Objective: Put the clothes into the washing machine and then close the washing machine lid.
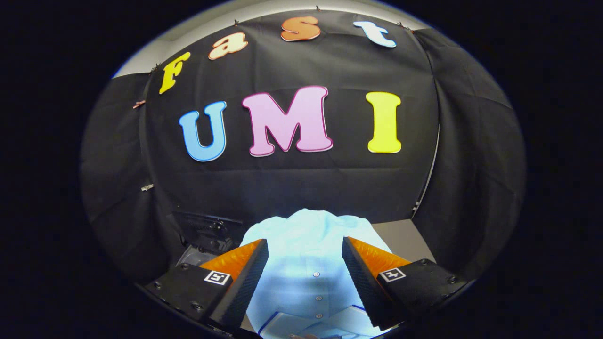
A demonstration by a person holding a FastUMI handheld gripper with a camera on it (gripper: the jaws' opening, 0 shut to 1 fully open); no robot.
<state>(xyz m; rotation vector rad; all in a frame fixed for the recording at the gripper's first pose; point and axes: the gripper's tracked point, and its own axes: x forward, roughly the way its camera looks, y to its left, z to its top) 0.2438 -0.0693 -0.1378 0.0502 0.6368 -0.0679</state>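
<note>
A pale blue button-up shirt point(306, 263) lies folded on a grey table point(400, 235), its row of buttons running between my two fingers. My gripper point(305, 245) hovers over it, open, with the fingers spread to either side of the shirt's middle and not pressing on it. Left of the shirt, just beyond my left finger, a dark machine with a black upright part point(207, 230) stands; I cannot tell from here whether this is the washing machine or how its lid stands.
The booth's black cloth wall point(301, 183) rises close behind the table. A bare strip of grey table shows to the right of the shirt. A pale rounded part point(195, 256) of the dark machine shows by my left finger.
</note>
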